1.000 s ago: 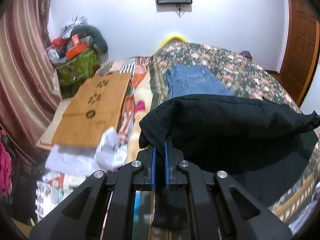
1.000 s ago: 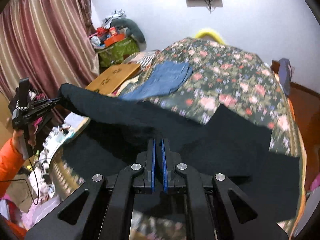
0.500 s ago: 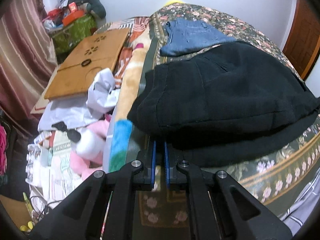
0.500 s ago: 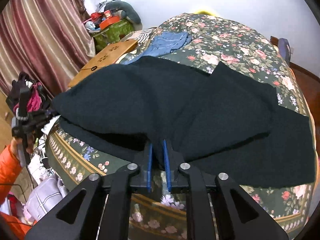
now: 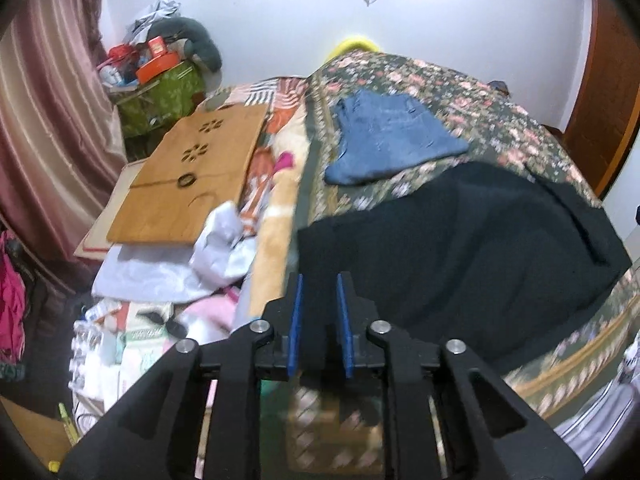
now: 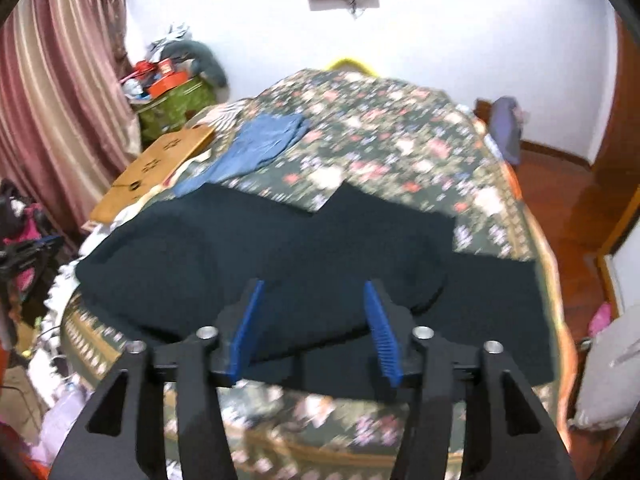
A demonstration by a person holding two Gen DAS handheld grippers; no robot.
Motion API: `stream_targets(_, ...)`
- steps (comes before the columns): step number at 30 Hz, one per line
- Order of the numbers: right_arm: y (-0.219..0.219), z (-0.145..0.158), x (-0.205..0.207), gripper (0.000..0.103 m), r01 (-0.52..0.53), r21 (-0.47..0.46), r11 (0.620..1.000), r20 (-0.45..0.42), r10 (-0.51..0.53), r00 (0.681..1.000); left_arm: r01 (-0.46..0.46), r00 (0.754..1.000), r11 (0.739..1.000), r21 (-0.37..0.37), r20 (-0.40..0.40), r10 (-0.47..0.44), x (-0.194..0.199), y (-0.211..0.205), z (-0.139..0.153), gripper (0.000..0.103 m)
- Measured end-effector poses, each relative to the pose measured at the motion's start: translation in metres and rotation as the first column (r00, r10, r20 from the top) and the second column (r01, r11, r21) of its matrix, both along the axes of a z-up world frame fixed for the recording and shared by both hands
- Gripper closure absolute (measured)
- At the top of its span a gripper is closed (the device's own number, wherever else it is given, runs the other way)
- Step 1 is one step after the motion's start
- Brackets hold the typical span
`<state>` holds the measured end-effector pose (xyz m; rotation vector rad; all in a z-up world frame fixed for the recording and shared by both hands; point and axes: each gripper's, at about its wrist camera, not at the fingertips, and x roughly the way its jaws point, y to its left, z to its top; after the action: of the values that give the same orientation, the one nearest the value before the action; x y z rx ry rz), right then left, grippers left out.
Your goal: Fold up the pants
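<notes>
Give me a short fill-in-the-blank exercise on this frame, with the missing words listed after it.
1. The black pants lie on the ____ bedspread.
2. The right gripper has its jaws ____, with nothing between them.
3. Farther up the bed lies a folded pair of ____ jeans.
4. The left gripper holds ____.

Missing words: floral; open; blue; nothing

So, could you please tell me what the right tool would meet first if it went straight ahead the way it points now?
Most likely the black folded pants on the floral bedspread; the open right tool frames them directly ahead, though depth is unclear.
</notes>
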<state>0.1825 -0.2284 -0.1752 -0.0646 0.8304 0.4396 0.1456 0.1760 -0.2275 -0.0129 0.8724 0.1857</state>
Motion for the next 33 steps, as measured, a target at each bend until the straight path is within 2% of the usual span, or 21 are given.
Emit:
stream_targets(1,0.001,0.001,0.005,0.049,-0.004,-0.005,1.0,0.0,0.004,1.0,0.005,1.0,1.0,0.0,0.003,-0.005,0.007,-0.005,0.002,0.08)
stream_targets(3,0.004,0.004,0.015,0.04,-0.007,-0.016,1.0,0.008,0.008,1.0,0.019,1.0,1.0,0.002,0.012,-0.019,0.027,-0.018,0.007,0.059)
stream_targets(6,0.01,0.003,0.03,0.031,-0.017,-0.033,0.999,0.024,0.018,1.0,0.036,0.999,0.999,-0.003,0.036,-0.036,0.05,-0.034,0.014,0.039)
stream_targets(8,0.014,-0.002,0.043,0.026,-0.022,-0.048,0.999,0.017,0.023,1.0,0.052,0.998,0.999,-0.003,0.043,-0.051,0.067,-0.046,0.016,0.031)
stream_targets(12,0.025,-0.016,0.077,0.026,-0.041,-0.085,0.996,-0.017,0.039,0.999,0.082,0.996,0.996,-0.017,0.042,-0.081,0.101,-0.068,0.015,0.019)
stream_targets(18,0.037,-0.041,0.128,0.026,-0.039,-0.098,0.994,-0.069,0.032,0.997,0.139,0.99,0.99,0.007,0.01,-0.139,0.144,-0.095,-0.002,0.015)
stream_targets(26,0.05,-0.084,0.192,0.027,-0.045,-0.044,0.998,-0.198,0.035,0.98,0.201,0.977,0.979,-0.025,-0.063,-0.202,0.174,-0.109,-0.034,0.015)
stream_targets(28,0.05,-0.096,0.204,0.031,-0.039,-0.031,0.999,-0.235,0.031,0.972,0.211,0.975,0.977,-0.026,-0.073,-0.212,0.178,-0.112,-0.041,0.015)
stream_targets(30,0.051,-0.111,0.212,0.042,-0.051,-0.027,0.998,-0.287,0.041,0.957,0.219,0.971,0.975,-0.027,-0.089,-0.221,0.182,-0.114,-0.048,0.015)
stream_targets(32,0.048,-0.116,0.215,0.042,-0.049,0.022,0.999,-0.301,0.054,0.952,0.223,0.968,0.974,-0.029,-0.106,-0.225,0.186,-0.116,-0.054,0.015)
stream_targets(33,0.045,-0.117,0.216,0.048,-0.046,0.037,0.998,-0.303,0.055,0.951,0.224,0.968,0.974,-0.032,-0.112,-0.226,0.187,-0.117,-0.057,0.015)
